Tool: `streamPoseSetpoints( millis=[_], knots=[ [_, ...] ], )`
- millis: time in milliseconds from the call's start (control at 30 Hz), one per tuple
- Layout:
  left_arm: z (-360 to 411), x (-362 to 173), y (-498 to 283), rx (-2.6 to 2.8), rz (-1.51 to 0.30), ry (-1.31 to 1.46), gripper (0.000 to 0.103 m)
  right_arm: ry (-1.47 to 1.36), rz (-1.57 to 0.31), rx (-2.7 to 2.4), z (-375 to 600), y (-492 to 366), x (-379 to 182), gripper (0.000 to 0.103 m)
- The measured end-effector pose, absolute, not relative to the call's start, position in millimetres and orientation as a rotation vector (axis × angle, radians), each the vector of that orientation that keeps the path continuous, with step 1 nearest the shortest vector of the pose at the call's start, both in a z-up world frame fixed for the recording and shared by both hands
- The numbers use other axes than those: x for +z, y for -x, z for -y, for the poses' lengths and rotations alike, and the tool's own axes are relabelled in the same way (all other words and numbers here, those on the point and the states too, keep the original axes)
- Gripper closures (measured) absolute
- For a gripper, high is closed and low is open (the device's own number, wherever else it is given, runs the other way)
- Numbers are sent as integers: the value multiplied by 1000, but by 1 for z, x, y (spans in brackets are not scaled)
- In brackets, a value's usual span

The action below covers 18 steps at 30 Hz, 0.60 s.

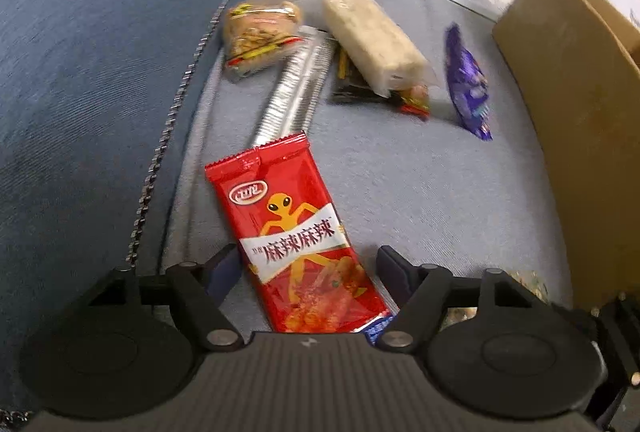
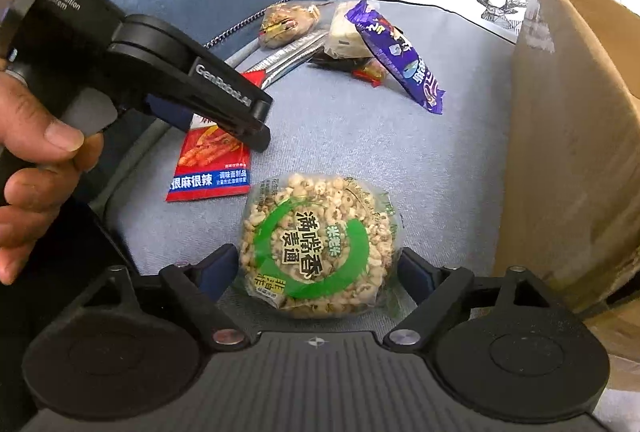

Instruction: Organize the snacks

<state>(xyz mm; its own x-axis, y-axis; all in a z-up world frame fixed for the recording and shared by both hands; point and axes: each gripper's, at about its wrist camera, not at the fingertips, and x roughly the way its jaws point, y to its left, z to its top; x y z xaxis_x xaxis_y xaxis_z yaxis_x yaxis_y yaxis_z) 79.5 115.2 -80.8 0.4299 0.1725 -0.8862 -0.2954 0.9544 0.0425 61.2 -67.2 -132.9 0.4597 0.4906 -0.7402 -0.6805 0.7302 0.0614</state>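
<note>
Two grippers, each straddling a snack on the grey sofa cushion (image 1: 420,191). Left gripper (image 1: 308,264) has its fingers wide around the red spicy-strip packet (image 1: 296,232) — pads look clear of it. Right gripper (image 2: 316,264) is wide around the round puffed-grain cake (image 2: 320,244); contact is hard to judge, probably none. Pick step, pre-grasp. Next: close on each, lift, carry to the cardboard box (image 2: 576,151) at right — thin foil may slip. Other snacks sit further back, including the purple packet (image 2: 400,51).
</note>
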Motion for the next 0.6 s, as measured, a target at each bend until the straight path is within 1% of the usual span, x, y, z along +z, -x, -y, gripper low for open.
streamPoseSetpoints(
  millis=[100, 267, 367, 400, 433, 600],
  knots=[
    [-107, -83, -80, 253, -1110, 93, 18, 258, -810, 725, 66, -61, -134, 15],
    [-103, -84, -76, 242, -1114, 84, 20, 256, -807, 722, 66, -62, -134, 16],
    [-103, -82, -73, 248, -1092, 83, 35, 258, -804, 727, 66, -61, -135, 18],
    [-103, -81, -72, 245, -1081, 83, 45, 260, -800, 728, 66, -60, -135, 20],
    [-102, -80, -70, 241, -1072, 82, 49, 263, -795, 729, 66, -59, -135, 21],
    [-108, -73, -63, 234, -1023, 130, 52, 249, -737, 722, 69, -51, -131, 22]
  ],
)
